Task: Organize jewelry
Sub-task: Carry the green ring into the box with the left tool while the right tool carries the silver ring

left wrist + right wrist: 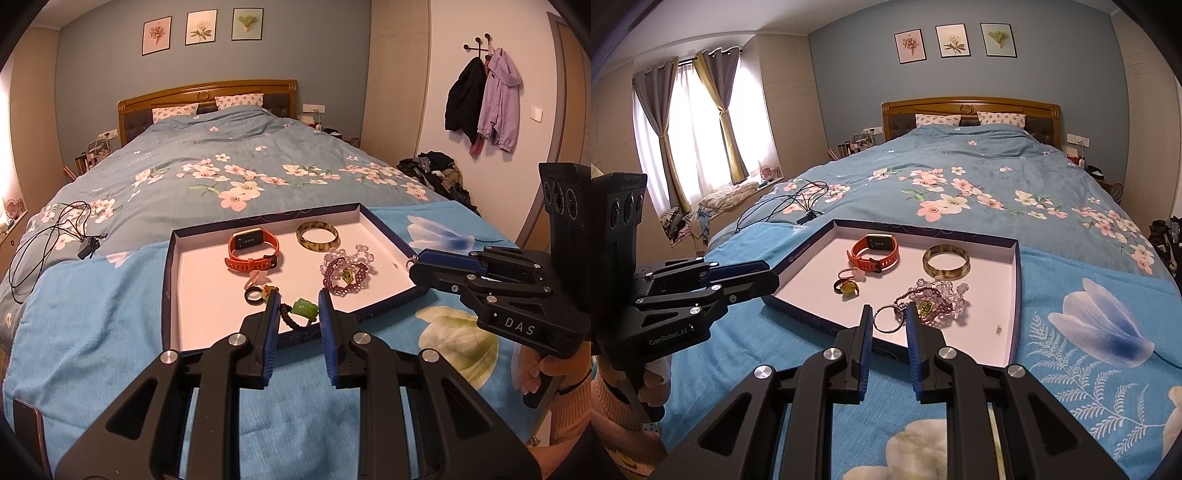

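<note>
Both tools loaded over the tray, and two small things could slip or catch.

My left gripper [299,293] has its jaws drawn narrow on the green pendant [306,309], it seems by the pendant and its dark beaded cord [291,322] together. It hangs just above the near rim of the tray [168,288]. My right gripper [888,310] is closed on a thin metal ring [886,319], near the right side of the tray and just beside the purple bead bracelet [934,310]. I think the loose cord can hook on the rim if I go down too flat. The ring is thin and smooth, so it may turn out of the pads, or catch the beads and pull them along. The tray stands on a soft blue blanket [92,314], so a push on its wall may tip it.
</note>
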A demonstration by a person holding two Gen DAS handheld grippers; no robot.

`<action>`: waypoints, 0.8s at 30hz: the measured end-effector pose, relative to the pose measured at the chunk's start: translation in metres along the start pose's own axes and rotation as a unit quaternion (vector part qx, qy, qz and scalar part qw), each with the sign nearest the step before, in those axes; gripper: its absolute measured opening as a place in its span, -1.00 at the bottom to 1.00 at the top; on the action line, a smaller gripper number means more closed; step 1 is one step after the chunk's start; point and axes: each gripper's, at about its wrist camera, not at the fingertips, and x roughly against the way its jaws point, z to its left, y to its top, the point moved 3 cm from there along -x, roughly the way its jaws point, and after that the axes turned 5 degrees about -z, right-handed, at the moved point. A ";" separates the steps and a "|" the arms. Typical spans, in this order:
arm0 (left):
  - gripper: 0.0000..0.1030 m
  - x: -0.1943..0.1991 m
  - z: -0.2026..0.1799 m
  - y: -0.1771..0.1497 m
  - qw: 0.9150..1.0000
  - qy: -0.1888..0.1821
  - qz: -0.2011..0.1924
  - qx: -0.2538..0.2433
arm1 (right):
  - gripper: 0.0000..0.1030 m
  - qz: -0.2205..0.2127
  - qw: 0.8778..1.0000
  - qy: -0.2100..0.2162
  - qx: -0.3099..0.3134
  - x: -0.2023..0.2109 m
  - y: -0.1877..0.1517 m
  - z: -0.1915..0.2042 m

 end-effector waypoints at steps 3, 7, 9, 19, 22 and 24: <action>-0.59 -0.001 0.000 0.002 1.000 0.002 -0.002 -0.001 | -0.69 0.000 1.000 0.001 0.000 0.000 0.001 0.000; -0.59 -0.004 -0.001 0.006 1.000 0.003 -0.004 -0.001 | -0.69 -0.001 1.000 0.001 0.000 0.000 0.002 -0.001; -0.59 -0.005 -0.001 0.008 1.000 0.004 -0.004 -0.001 | -0.69 -0.001 1.000 0.001 0.000 -0.001 0.003 -0.002; -0.59 -0.012 0.002 0.012 1.000 0.009 -0.005 -0.001 | -0.69 0.000 1.000 -0.001 0.002 -0.004 0.008 -0.005; -0.59 -0.015 0.002 0.015 1.000 0.010 -0.004 0.000 | -0.69 0.003 1.000 0.000 0.000 -0.009 0.011 -0.008; -0.59 -0.018 0.003 0.016 1.000 0.010 -0.003 0.001 | -0.69 0.005 1.000 0.001 -0.002 -0.012 0.012 -0.010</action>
